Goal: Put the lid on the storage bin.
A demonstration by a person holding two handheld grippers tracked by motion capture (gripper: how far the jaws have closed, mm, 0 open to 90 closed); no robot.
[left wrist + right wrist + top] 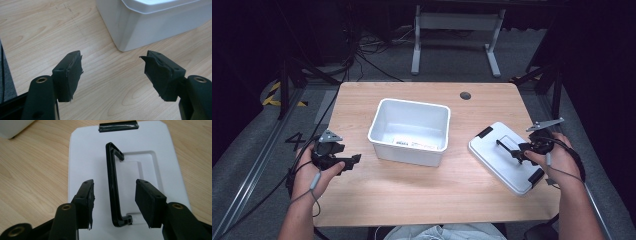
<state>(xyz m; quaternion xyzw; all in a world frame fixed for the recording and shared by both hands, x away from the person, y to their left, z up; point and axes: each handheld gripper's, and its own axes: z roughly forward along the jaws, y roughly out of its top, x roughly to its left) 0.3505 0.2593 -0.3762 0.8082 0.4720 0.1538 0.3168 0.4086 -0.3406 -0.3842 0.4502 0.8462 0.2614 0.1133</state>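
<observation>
Black lid handle [113,192] between right fingers [86,197]

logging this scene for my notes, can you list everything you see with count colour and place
table: one, light wood, centre of the high view
tub: one, white, open-topped, middle of the table
label: one, white, on the tub's floor, print too small to read
lid: one, white, flat on the table right of the tub
handle: one, black, raised on the lid's top
clips: two, black, one at each end of the lid
hole: one, dark, round, far edge of the table
left gripper: one, black, open above bare table left of the tub
right gripper: one, black, open astride the handle
</observation>
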